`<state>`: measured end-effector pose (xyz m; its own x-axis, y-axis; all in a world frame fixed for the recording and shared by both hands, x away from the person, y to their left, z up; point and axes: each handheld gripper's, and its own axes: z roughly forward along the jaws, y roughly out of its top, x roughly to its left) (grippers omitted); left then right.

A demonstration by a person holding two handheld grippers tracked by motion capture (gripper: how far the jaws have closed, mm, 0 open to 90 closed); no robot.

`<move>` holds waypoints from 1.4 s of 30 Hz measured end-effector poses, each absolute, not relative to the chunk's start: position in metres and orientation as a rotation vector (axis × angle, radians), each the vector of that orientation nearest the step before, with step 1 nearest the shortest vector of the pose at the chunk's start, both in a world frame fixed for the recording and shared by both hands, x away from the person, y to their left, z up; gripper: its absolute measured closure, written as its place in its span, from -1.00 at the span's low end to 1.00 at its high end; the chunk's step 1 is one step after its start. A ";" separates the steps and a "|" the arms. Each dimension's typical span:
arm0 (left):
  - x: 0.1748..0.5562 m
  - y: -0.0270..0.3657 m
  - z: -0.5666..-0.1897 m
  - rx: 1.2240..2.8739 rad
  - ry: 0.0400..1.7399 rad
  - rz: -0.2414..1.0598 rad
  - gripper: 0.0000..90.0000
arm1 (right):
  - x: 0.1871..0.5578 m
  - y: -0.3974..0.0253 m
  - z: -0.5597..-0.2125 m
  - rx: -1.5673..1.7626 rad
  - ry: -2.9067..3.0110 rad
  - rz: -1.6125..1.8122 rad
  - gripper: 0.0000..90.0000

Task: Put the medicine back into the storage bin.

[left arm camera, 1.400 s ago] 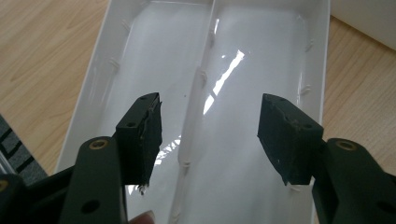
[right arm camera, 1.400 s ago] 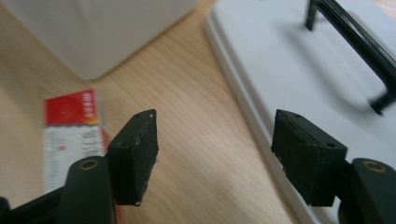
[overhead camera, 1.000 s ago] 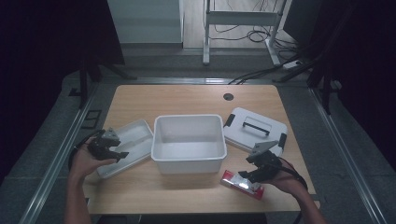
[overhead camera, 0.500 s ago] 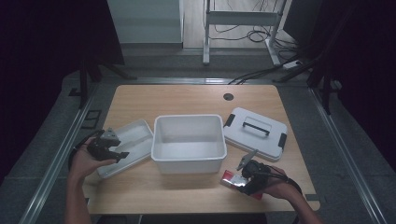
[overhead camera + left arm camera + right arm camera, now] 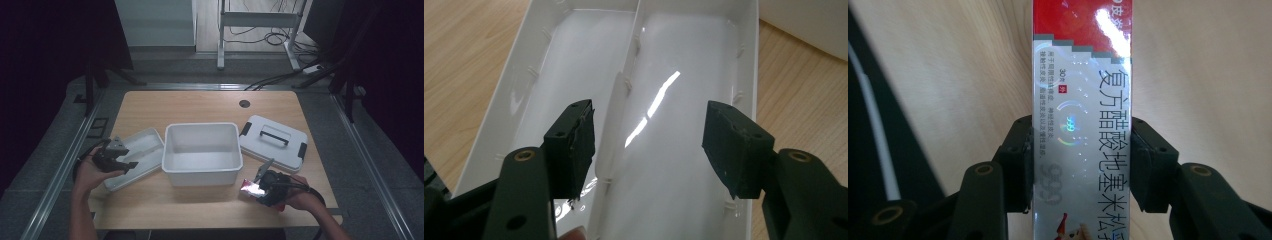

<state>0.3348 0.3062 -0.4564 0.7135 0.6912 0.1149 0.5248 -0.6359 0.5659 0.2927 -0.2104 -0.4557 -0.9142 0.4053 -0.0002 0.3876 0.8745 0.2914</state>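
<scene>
Between the right gripper's (image 5: 1082,165) two black pads (image 5: 1020,160) sits a slim carton (image 5: 1082,100), silver and red with printed characters. The jaws stand closed onto its two long narrow sides, near the end closer to the camera, and the red end runs on ahead past the fingertips. In the high view the right gripper (image 5: 265,186) is low at the front edge of the table (image 5: 200,105), with the carton (image 5: 250,188) poking out toward the bin (image 5: 202,152) just beyond it. Whether the carton rests on the wood or is already lifted clear of it, I cannot tell.

The carton looks like a light cardboard sleeve with a glossy, foil-like face. It is probably stiff along its length but easy to crush across its width, and the shiny film could slide under hard pads. A hold across the narrow sides seems right, though nearer the middle would stop the far end from drooping. A gentle squeeze should be enough.

The left gripper (image 5: 649,145) hangs wide open with nothing between its pads (image 5: 574,145). Straight ahead and under them lies the white tray (image 5: 744,55), split by a low rib, with bare wood on either side. From above, the left gripper (image 5: 114,159) hovers over the tray's (image 5: 150,137) near end, left of the bin. Beyond the right gripper lies the lid (image 5: 272,140), flat with its handle up.
</scene>
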 end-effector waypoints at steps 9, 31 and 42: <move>0.335 0.303 -0.456 2.423 0.915 0.433 -0.16 | 0.297 -0.234 -0.361 0.588 2.868 0.562 0.13; 0.334 0.292 -0.455 2.463 0.877 0.427 -0.17 | 0.378 -0.166 -0.305 0.314 2.835 0.692 0.12; 0.336 0.291 -0.458 2.468 0.870 0.426 -0.17 | 0.394 -0.122 -0.312 0.210 2.863 0.682 0.12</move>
<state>0.3360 0.2913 -0.4577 0.7489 0.6503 0.1273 0.4989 -0.6798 0.5376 0.3940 -0.1221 -0.3116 -0.9718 0.1807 -0.1518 0.0929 0.8842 0.4577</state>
